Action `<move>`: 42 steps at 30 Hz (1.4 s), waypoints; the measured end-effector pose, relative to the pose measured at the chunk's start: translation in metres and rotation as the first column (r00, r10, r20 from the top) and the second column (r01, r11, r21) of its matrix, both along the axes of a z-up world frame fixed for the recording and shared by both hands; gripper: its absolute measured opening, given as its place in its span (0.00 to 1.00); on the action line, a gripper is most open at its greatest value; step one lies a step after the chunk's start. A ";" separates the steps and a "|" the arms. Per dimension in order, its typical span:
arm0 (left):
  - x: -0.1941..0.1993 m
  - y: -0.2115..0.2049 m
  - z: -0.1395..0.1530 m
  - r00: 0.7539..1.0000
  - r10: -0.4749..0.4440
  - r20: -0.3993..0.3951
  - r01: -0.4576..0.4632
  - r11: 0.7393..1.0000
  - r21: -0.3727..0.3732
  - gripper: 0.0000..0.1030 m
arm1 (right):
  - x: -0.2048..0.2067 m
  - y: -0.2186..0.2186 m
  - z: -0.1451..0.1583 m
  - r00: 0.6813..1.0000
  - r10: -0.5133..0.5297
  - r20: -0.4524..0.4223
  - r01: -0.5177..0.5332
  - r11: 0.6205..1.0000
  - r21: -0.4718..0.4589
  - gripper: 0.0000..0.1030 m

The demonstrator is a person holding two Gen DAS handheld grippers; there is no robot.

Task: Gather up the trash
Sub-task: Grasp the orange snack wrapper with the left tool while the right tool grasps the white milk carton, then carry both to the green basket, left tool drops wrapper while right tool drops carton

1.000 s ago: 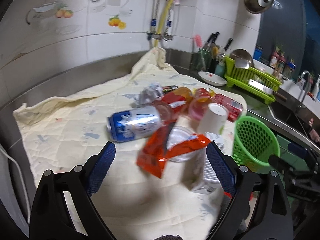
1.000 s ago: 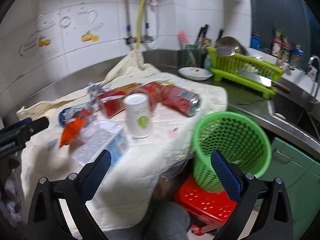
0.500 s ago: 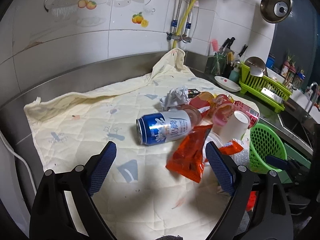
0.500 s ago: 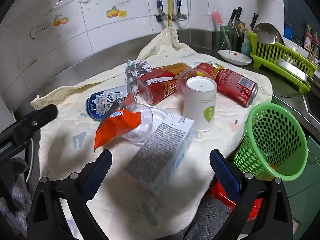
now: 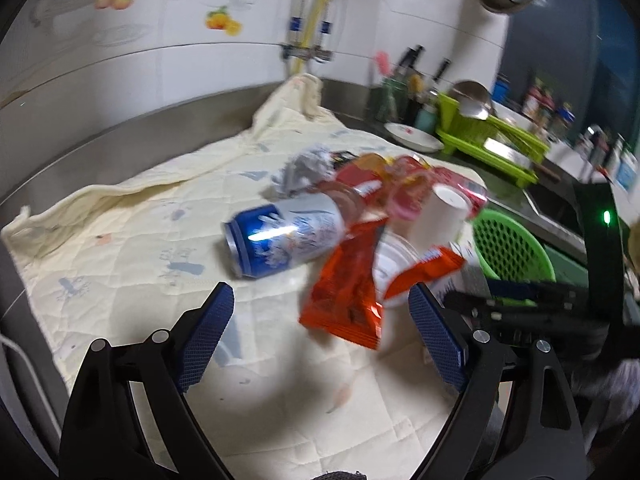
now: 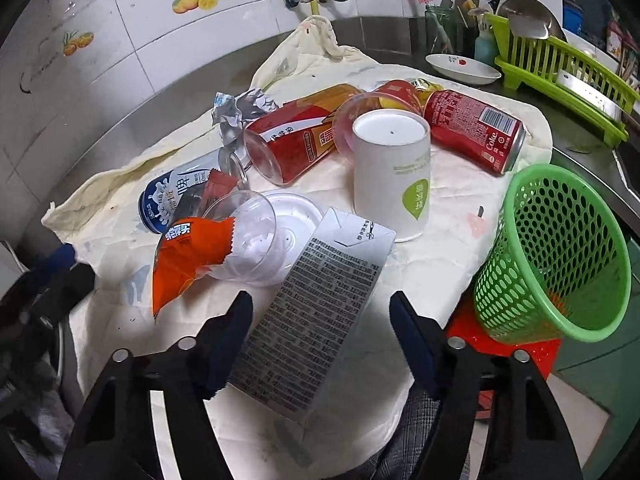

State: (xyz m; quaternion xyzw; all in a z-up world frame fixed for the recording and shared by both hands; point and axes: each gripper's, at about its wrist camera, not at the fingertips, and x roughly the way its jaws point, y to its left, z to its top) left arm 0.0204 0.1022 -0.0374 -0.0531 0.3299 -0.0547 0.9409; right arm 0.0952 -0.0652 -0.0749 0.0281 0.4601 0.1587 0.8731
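Right wrist: spread right tool (image 6: 322,332) straddles flat printed carton (image 6: 316,312); left tool (image 5: 320,340) spread.

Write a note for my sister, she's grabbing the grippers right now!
Left hand-held gripper: open, empty, facing the orange wrapper and blue can.
Right hand-held gripper: open, straddling the carton, not gripping it.
On the cloth: paper cup, red can, clear cup, bottle, crumpled foil.
Green basket sits at the table's right edge and looks nearly empty.
All trash remains; carton first.
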 end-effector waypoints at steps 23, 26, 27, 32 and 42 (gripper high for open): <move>0.050 -0.024 -0.044 0.982 -0.121 -0.142 0.130 0.990 0.060 0.38 | -0.001 -0.026 -0.009 0.998 0.027 -0.065 -0.017 0.987 0.159 0.48; 0.047 -0.025 -0.041 0.986 -0.108 -0.129 0.118 0.990 0.074 0.35 | -0.002 -0.027 -0.009 0.998 0.033 -0.062 -0.023 0.986 0.162 0.46; 0.045 -0.024 -0.039 0.987 -0.104 -0.121 0.113 0.991 0.072 0.34 | -0.003 -0.028 -0.007 0.998 0.036 -0.060 -0.025 0.986 0.167 0.45; 0.035 -0.020 -0.026 0.991 -0.097 -0.088 0.102 0.993 0.055 0.32 | -0.007 -0.029 -0.003 0.997 0.056 -0.044 -0.048 0.985 0.163 0.38; 0.023 -0.016 -0.004 0.995 -0.093 -0.044 0.094 0.995 0.019 0.25 | -0.004 -0.019 -0.008 0.997 0.072 -0.032 -0.069 0.993 0.095 0.39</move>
